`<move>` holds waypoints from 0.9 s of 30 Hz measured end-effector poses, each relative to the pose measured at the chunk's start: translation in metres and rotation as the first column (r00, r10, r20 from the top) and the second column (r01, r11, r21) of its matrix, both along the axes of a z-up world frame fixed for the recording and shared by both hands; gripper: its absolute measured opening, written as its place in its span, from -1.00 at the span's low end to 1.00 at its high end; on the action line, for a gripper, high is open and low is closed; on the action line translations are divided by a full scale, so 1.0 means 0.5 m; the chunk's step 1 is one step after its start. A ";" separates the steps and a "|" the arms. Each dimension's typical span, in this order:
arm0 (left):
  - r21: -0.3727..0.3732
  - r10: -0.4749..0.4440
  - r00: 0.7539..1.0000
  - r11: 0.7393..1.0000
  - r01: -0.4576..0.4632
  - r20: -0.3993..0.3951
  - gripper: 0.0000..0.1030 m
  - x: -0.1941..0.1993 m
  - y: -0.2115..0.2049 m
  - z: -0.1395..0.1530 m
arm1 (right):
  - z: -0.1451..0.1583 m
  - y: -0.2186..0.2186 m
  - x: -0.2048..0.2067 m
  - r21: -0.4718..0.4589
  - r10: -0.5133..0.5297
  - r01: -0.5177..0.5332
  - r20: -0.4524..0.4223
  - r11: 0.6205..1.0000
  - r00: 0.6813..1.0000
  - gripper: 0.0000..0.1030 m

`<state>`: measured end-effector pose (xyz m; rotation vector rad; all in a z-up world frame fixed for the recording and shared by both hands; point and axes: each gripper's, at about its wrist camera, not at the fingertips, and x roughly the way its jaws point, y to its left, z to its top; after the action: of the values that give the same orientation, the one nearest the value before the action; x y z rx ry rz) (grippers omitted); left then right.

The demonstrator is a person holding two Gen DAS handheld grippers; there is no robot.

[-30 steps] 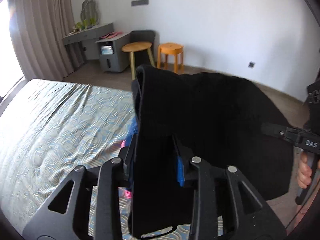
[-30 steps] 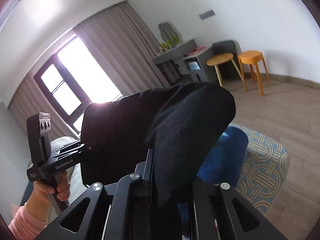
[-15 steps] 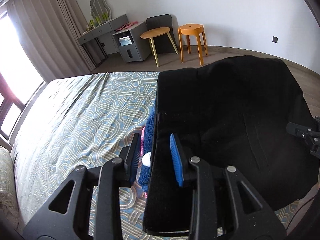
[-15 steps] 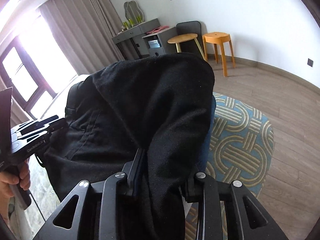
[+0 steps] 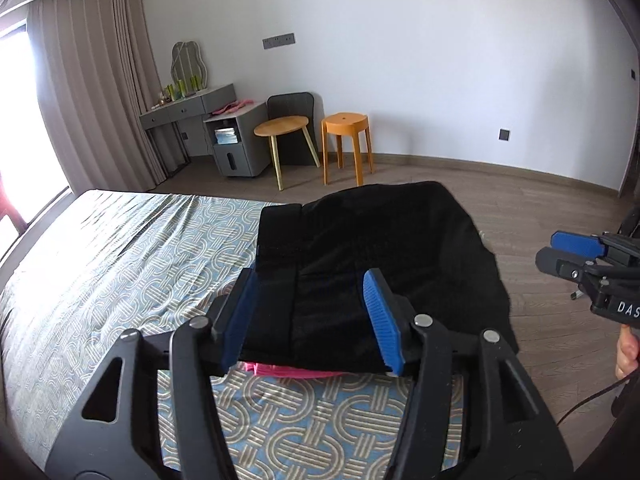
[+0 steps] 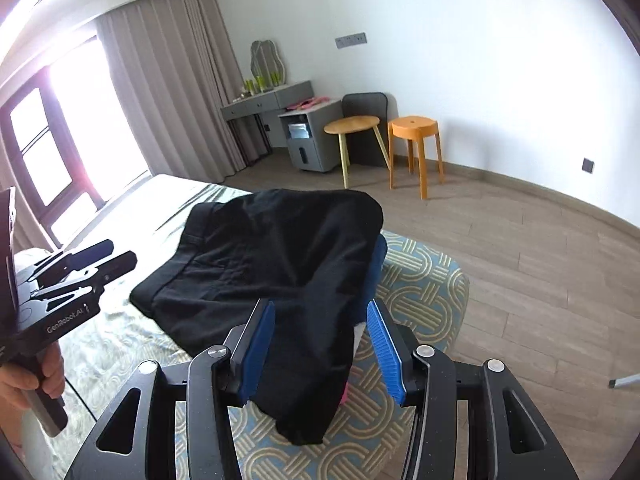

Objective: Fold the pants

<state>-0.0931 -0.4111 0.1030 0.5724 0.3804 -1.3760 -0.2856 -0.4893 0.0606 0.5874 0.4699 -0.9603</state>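
Note:
The folded black pants (image 5: 360, 248) lie on the bed's corner, on top of a pink garment (image 5: 288, 370) and a blue garment (image 6: 376, 268). My left gripper (image 5: 310, 316) sits at their near edge; its jaws are opening and the blue pads (image 5: 240, 312) stand clear of the cloth. My right gripper (image 6: 322, 348) is also opening, and a hanging corner of the pants (image 6: 272, 256) lies loose between its pads without being pressed. Each gripper shows in the other's view: the right gripper (image 5: 576, 256) and the left gripper (image 6: 80, 264), both held by a hand.
The bed (image 5: 120, 264) has a blue and beige patterned cover and stretches left toward the curtained window. On the wooden floor beyond stand a round wooden side table (image 5: 282, 126), an orange stool (image 5: 344, 124) and a grey desk with a cabinet (image 5: 236, 140).
Both grippers were shut on the lifted pants; now both have let go and pulled back. The pants have come down flat onto the pile at the bed's corner.

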 end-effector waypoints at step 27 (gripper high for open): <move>-0.084 0.105 0.991 0.990 -0.112 -0.082 0.57 -0.032 0.346 0.036 | 0.126 0.335 0.030 -0.139 0.047 -0.062 -0.110 0.988 0.993 0.05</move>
<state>-0.1088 -0.2381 0.1209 0.4202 0.4050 -1.3063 -0.2703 -0.3220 0.1234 0.3939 0.5058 -0.9674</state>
